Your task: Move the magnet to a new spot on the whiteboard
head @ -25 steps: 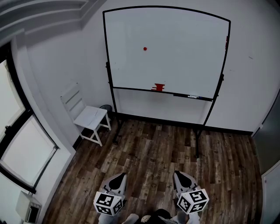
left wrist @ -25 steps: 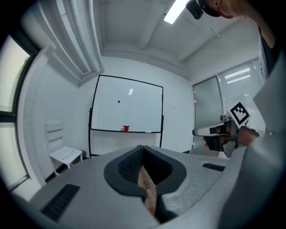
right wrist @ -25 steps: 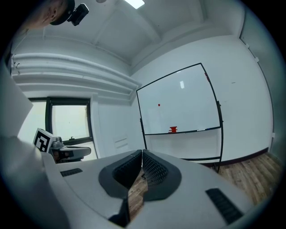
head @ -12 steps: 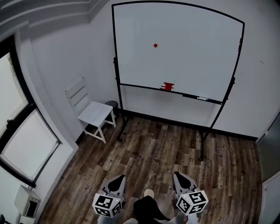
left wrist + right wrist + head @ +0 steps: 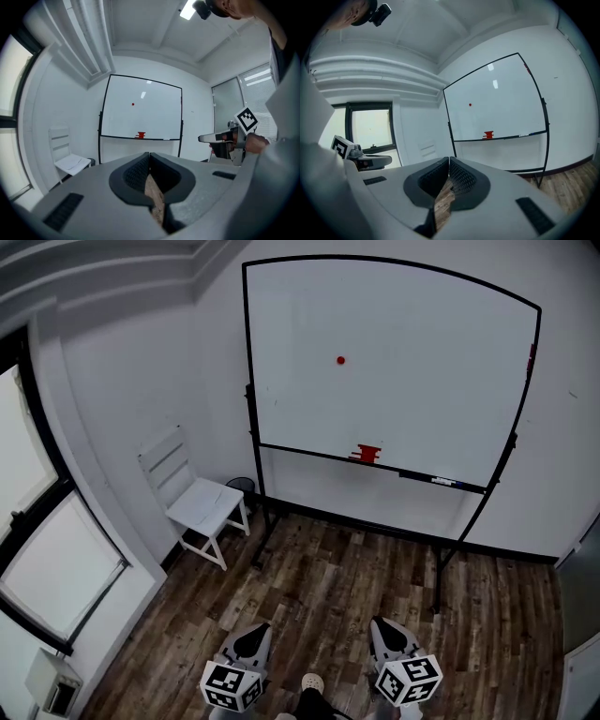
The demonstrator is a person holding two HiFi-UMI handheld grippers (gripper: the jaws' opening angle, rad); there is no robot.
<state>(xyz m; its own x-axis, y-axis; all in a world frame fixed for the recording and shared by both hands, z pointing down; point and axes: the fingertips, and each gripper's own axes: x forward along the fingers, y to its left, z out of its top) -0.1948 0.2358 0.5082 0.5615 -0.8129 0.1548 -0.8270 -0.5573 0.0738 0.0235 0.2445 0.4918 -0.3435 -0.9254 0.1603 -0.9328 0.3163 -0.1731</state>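
A small red magnet (image 5: 340, 360) sticks near the upper middle of the whiteboard (image 5: 422, 381), which stands on a black frame against the far wall. It also shows as a red dot, the magnet (image 5: 132, 104) in the left gripper view and the magnet (image 5: 469, 104) in the right gripper view. My left gripper (image 5: 251, 639) and right gripper (image 5: 385, 633) are held low near the bottom edge of the head view, far from the board. Both are shut, tips touching, with nothing between the jaws.
A red eraser-like object (image 5: 368, 454) and a marker (image 5: 442, 481) lie on the board's tray. A white chair (image 5: 192, 498) stands left of the board, with a dark bin (image 5: 240, 486) beside it. Windows line the left wall. The floor is dark wood planks.
The view has shifted: the whiteboard and magnet now sit lower and further right in the head view. Both grippers stay low and shut. A shoe shows between them.
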